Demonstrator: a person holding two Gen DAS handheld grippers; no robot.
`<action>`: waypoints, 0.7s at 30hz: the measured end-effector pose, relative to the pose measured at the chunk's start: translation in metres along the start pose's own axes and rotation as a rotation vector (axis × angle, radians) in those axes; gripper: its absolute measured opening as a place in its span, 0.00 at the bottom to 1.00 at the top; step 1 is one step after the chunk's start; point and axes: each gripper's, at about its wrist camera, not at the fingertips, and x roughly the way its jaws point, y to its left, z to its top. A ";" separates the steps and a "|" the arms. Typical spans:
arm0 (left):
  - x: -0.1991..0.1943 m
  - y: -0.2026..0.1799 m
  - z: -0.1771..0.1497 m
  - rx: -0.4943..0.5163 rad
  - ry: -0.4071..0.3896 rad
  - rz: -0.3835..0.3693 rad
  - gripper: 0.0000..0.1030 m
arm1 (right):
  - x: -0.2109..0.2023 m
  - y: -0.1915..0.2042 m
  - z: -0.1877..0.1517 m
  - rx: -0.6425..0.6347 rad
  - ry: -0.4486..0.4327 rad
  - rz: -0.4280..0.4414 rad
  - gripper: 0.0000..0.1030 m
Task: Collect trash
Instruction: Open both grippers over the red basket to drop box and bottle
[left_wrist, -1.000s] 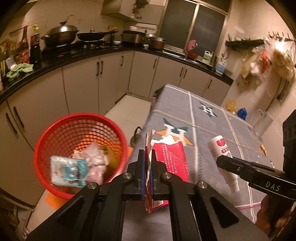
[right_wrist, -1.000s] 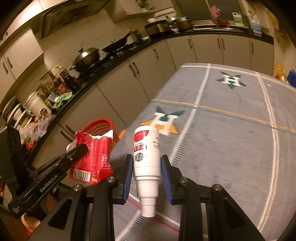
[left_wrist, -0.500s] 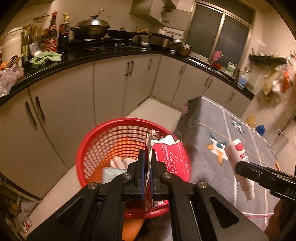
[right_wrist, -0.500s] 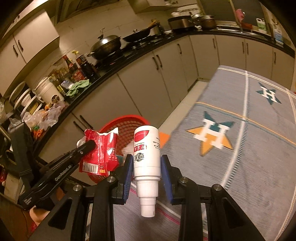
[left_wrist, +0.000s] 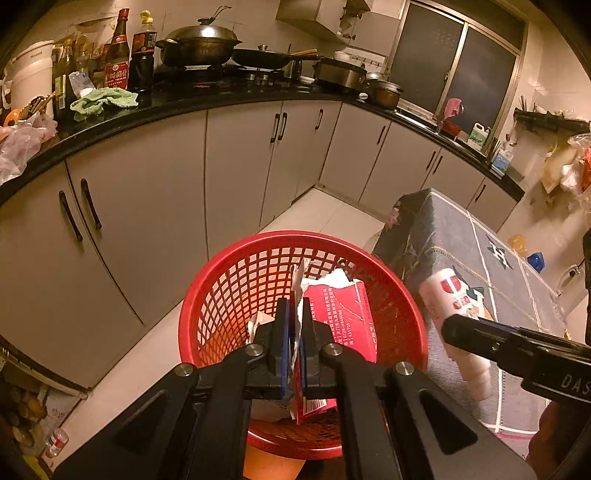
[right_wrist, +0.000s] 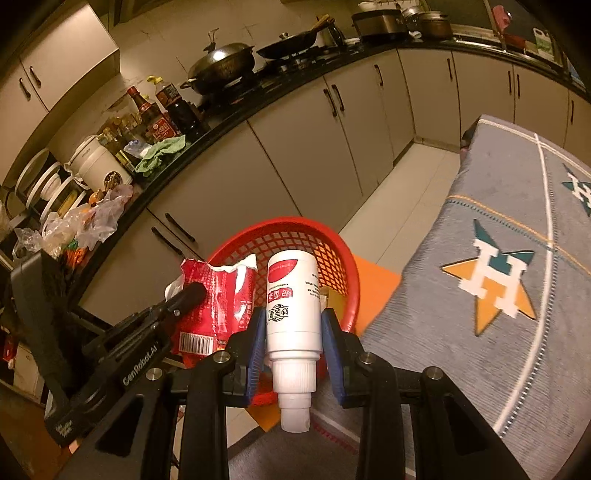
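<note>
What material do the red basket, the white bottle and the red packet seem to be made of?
Red basket: likely moulded plastic, glossy rim, lattice wall.
White bottle: looks like smooth opaque plastic with a printed label and a ribbed cap.
Red packet: probably thin foil-lined film; crinkled, torn top showing a white inside.

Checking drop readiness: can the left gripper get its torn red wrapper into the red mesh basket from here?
Probably yes. The left gripper, shut on the torn red wrapper, hangs over the red mesh basket, whose open mouth has nothing across it.
</note>
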 end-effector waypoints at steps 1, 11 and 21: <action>0.001 0.001 0.000 0.000 0.001 0.000 0.04 | 0.001 0.000 0.001 -0.001 0.001 0.001 0.32; 0.005 0.004 0.000 0.001 0.007 0.004 0.04 | 0.022 0.004 0.003 -0.007 0.029 -0.010 0.32; 0.012 0.004 0.001 0.002 0.015 0.009 0.04 | 0.031 0.002 0.007 0.005 0.035 -0.012 0.32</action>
